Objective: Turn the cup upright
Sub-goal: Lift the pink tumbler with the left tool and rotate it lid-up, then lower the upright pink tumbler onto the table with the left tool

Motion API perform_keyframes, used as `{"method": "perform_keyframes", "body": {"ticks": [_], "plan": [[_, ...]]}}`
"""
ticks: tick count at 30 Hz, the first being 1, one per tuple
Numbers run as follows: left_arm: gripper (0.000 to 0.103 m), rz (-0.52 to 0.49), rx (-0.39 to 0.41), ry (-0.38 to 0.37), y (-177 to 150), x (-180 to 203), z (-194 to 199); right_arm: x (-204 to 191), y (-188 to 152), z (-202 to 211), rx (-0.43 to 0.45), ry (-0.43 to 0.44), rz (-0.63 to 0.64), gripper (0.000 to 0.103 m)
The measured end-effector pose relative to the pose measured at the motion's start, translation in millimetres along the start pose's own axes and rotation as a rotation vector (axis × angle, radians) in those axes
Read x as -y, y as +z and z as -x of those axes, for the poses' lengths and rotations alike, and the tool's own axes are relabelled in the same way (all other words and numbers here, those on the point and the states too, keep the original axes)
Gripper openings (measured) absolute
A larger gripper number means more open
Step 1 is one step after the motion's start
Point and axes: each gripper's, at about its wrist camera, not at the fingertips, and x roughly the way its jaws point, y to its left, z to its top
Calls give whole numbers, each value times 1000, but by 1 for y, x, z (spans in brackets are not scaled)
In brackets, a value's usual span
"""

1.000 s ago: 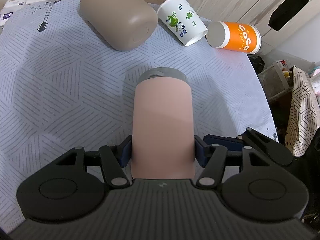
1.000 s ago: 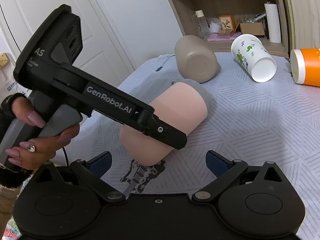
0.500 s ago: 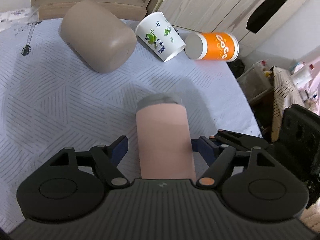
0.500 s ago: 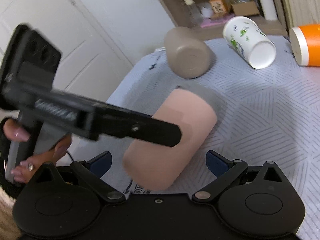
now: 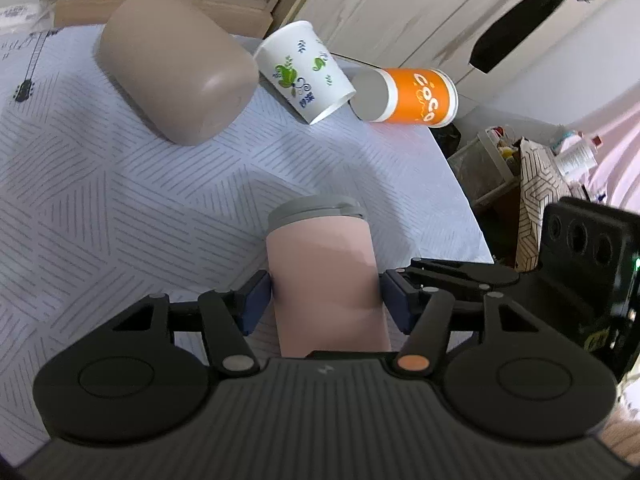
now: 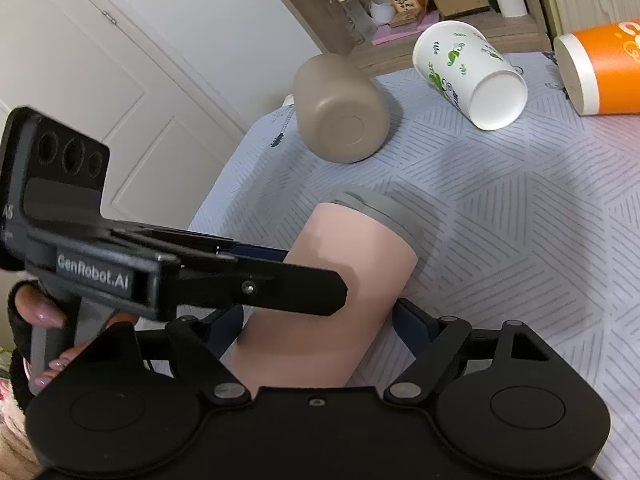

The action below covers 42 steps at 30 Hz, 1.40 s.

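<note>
A pink cup with a grey lid (image 5: 324,276) is held between the pads of my left gripper (image 5: 326,304), lid end pointing away and tilted down toward the tablecloth. It also shows in the right wrist view (image 6: 340,280), slanted, with the left gripper's finger (image 6: 256,288) across it. My right gripper (image 6: 318,330) is open, its jaws wide on either side of the cup's lower end; I cannot tell if they touch it.
A taupe cup (image 5: 176,68), a white leaf-print paper cup (image 5: 306,72) and an orange paper cup (image 5: 408,96) lie on their sides at the far end of the patterned tablecloth (image 5: 100,208). The table edge runs along the right; boxes and bags stand beyond it.
The left gripper has lifted and tilted the pink cup off the cloth. The right gripper has moved in so its open jaws straddle the cup's base end.
</note>
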Motion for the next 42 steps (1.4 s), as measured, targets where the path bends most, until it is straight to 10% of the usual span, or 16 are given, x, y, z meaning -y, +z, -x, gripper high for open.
{"method": "perform_keyframes", "body": {"ticks": [17,42], "plan": [[58,-277,162,46,-36,43,31,-33,-31,35,153,-91,364,81],[57,-413,487,243,-40,56,27,-47,-16,15,425,-292,721,72]]}}
